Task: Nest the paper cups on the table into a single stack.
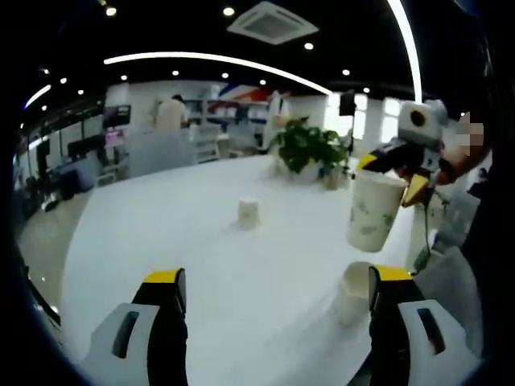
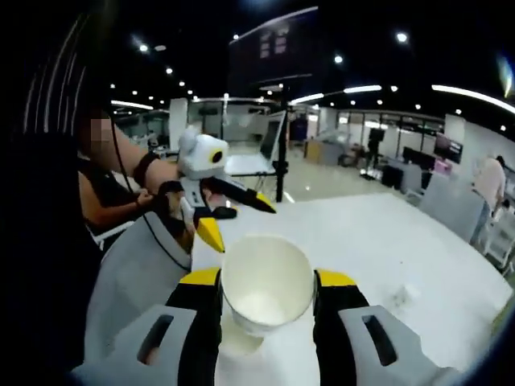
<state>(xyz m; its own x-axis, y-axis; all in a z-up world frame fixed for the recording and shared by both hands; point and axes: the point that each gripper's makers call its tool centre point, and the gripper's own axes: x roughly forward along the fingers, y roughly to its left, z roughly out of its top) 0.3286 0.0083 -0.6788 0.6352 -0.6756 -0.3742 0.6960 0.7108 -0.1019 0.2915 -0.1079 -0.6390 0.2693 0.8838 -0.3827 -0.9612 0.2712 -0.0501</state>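
Right gripper has its jaws closed against the sides of a paper cup, mouth up toward the camera, centre-bottom of the right gripper view. In the left gripper view the same held cup hangs mid-right of frame, lifted off the table, with the right gripper gripping its rim end from the upper right.

Target looks like the second cup, standing on the table lower right in the left gripper view, just beside the left gripper's right jaw. The held cup sits above it in the frame and a bit to the right, well clear. The long axes of both cups run roughly upright, the held one slightly tilted. In the right gripper view a pale shape under the held cup may be this second cup; cannot tell.

Left gripper has its jaws spread wide with nothing between them; the second cup is outside the gap, near the right jaw. In the right gripper view the left gripper shows upper left of centre, beak-like jaws apart, a hand on it.

A third cup stands alone at mid-frame in the left gripper view, farther out on the table, well apart from the others. A plant sits behind it.

Judgement: one cup is in hand and none are nested yet. The right gripper is nearer the job; next it needs to come straight down over the second cup, axes lined up.
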